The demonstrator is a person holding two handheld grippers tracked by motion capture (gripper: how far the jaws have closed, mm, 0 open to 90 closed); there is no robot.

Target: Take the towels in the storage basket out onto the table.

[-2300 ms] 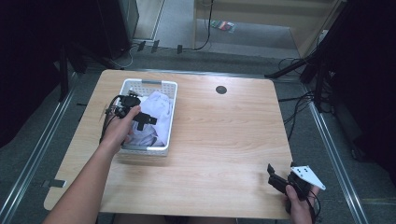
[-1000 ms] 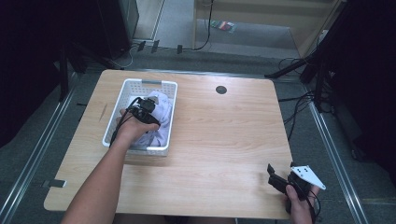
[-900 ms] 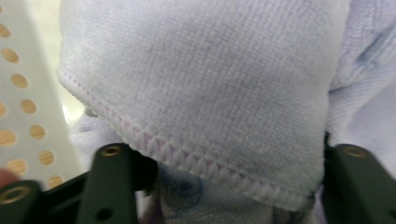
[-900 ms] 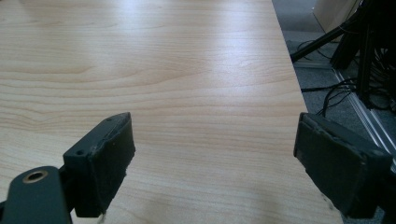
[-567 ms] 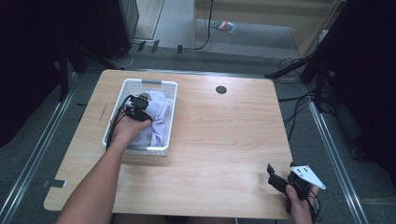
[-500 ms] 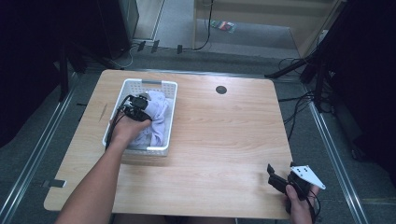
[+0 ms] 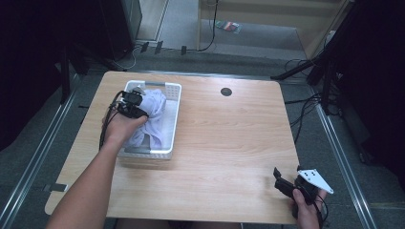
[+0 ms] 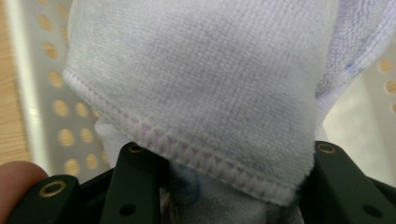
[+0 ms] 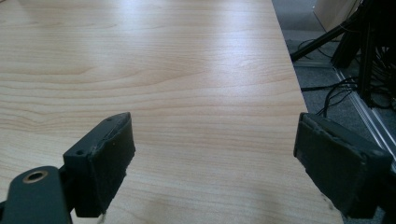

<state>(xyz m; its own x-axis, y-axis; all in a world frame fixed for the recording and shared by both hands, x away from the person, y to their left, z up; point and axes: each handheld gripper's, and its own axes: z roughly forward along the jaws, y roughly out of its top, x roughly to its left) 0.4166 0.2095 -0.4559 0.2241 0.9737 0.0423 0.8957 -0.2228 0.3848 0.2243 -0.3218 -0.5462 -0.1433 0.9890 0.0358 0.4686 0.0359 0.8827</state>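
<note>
Since the earliest high view, we find the left gripper (image 7: 133,106) has travelled from the near left part of the white basket (image 7: 174,120) up toward its far left corner, and over the last half second it has barely shifted. The right gripper (image 7: 282,183) has not moved at all across the earlier frames.

In the left gripper view we see the left gripper's (image 8: 224,186) two black jaws rising from the bottom edge with a thick fold of the pale lilac cloth (image 8: 201,88) lying between and over them. Its stitched hem runs slantwise from the left jaw down to the right jaw. The jaws stand a little apart with the cloth bunched in the gap; we cannot tell whether they are pressing on it or merely sit around it. Behind the cloth, at the left and right of that frame, we see the basket's (image 8: 56,98) perforated white wall.

In the high view the cloth (image 7: 154,117) lies heaped inside the basket, in the upper left of the wooden bench (image 7: 229,143), directly under and beside the left gripper. The left hand (image 7: 122,129) rests over the basket's left rim.

At the lower right of the high view the right gripper sits at the bench's near edge, well apart from the basket. In the right gripper view, the right gripper's (image 9: 215,163) jaws stand wide apart over bare wood (image 9: 187,70).
</note>
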